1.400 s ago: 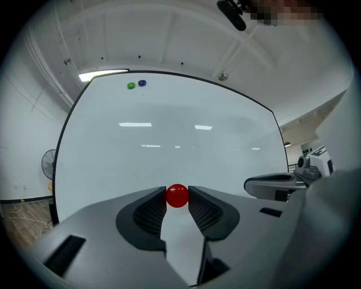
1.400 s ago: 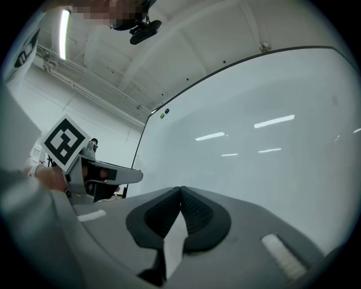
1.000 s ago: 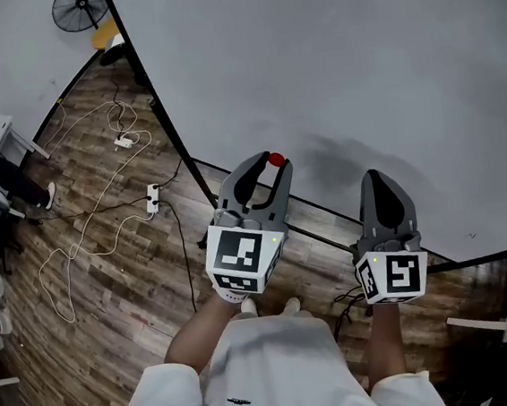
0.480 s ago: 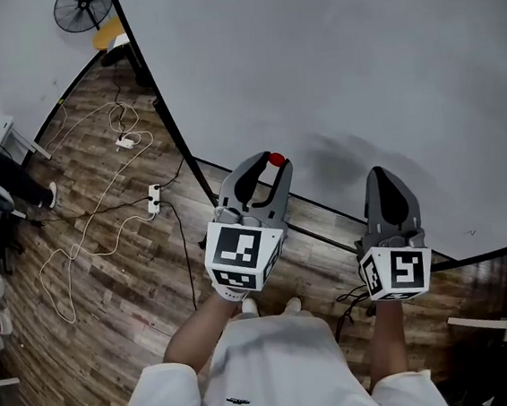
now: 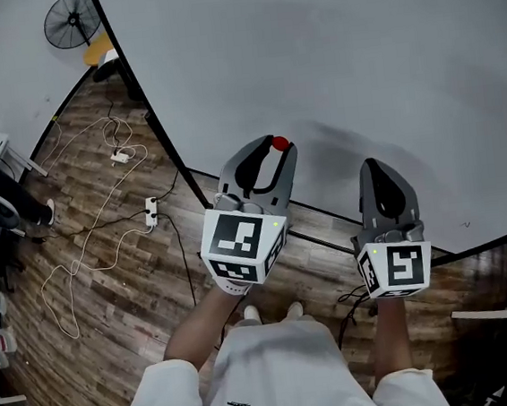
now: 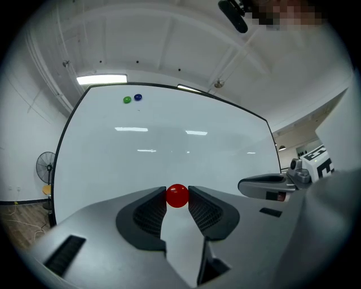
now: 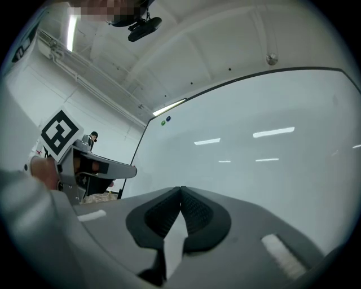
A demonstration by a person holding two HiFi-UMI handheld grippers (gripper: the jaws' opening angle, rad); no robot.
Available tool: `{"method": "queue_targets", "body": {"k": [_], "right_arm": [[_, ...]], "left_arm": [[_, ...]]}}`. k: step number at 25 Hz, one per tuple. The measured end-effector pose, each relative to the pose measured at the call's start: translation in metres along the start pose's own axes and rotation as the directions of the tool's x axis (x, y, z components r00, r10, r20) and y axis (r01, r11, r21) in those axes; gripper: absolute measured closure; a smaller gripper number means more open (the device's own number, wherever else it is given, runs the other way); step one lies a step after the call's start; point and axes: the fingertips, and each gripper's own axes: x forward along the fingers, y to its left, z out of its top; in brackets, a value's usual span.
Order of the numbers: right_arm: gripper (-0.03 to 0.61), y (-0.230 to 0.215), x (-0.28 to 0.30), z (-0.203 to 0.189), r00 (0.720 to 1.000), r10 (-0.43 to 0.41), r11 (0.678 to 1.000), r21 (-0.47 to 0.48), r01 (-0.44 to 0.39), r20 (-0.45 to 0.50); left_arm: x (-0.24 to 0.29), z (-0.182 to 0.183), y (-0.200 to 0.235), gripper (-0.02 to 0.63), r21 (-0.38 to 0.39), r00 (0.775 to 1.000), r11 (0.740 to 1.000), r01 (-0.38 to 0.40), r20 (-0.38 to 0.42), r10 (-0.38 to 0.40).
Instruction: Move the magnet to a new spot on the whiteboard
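Red magnet [image 6: 177, 196] pinched between left gripper [image 5: 272, 148] fingers [image 6: 151, 209]

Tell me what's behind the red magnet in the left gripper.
Bare whiteboard, with a green magnet and a blue magnet near its top edge. The patch directly behind the red magnet is covered, so whether it touches the board can't be told.

whiteboard [image 5: 357, 69] runs off the head view's top and right edges. fingers [image 5: 288, 167] of the left gripper [image 5: 274, 148] cover part of the magnet [image 5: 279, 143]; whether it touches the board cannot be told. a green dot [image 6: 127, 100] and a blue dot [image 6: 138, 97] high on the board are too small to identify.
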Motion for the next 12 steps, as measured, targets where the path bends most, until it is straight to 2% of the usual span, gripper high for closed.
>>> {"method": "queue_targets", "body": {"k": [5, 12], "right_arm": [[0.568, -0.005, 0.001, 0.012, 1.0, -0.025, 1.0, -0.006, 0.025, 0.009], [0.568, -0.014, 0.011, 0.027, 0.999, -0.026, 0.998, -0.048, 0.027, 0.025]], "left_arm": [[0.014, 0.02, -0.013, 0.491, 0.02, 0.999, 0.999, 0.038, 0.033, -0.039], [0.038, 0.035, -0.03, 0.491, 0.012, 0.994, 0.995, 0.094, 0.051, -0.095]]}}
